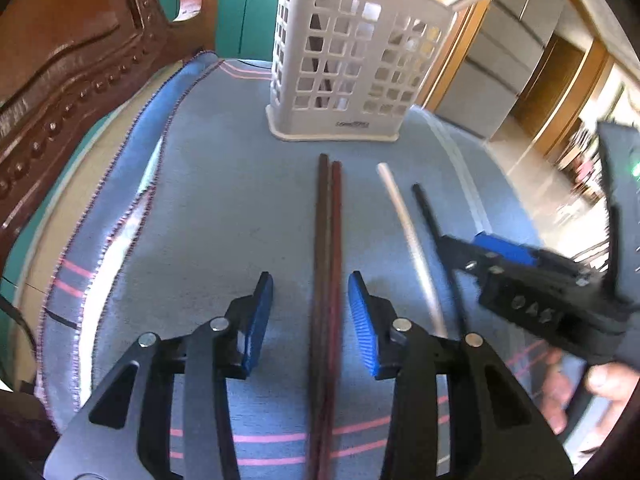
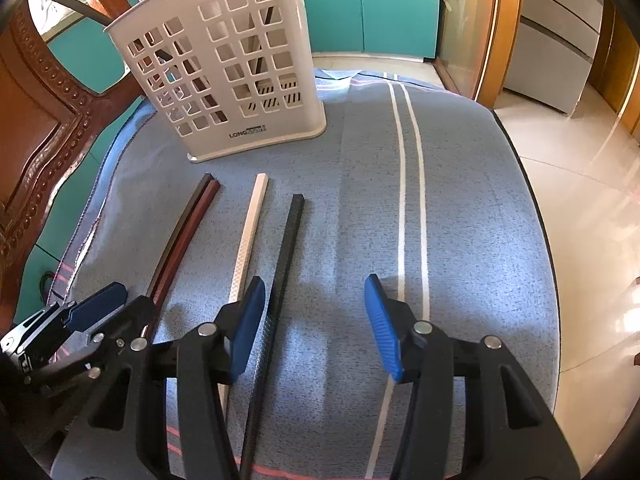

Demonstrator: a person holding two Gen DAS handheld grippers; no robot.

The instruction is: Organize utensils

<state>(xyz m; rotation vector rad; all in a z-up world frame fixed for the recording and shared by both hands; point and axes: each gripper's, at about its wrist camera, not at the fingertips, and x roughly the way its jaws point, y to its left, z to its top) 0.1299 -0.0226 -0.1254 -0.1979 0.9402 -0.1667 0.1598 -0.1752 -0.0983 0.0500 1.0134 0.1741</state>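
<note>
left claw (image 1: 310, 312) open, straddling brown chopsticks (image 1: 328, 280) | long axis runs straight ahead toward basket (image 1: 340, 60) | right claw (image 2: 314, 316) open, black stick (image 2: 280, 280) just inside its left pad | white stick (image 2: 250, 240) between

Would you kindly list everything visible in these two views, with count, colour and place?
Utensil holder: one, white, perforated, standing at the far end of the cloth; dark sticks and a pale one already inside.
Brown chopsticks: two, reddish-brown, lying side by side on the cloth between the left gripper's jaws, not pinched.
White chopstick: one, right of the brown pair.
Black chopstick: one, right of the white one.
Cloth: one, blue with white and pink stripes, covering the surface.
Wooden chair: one, brown, carved, left.
Cabinet: teal, behind.
Left gripper: open.
Right gripper: open, empty.
Hand: one, holding the right gripper.
</note>
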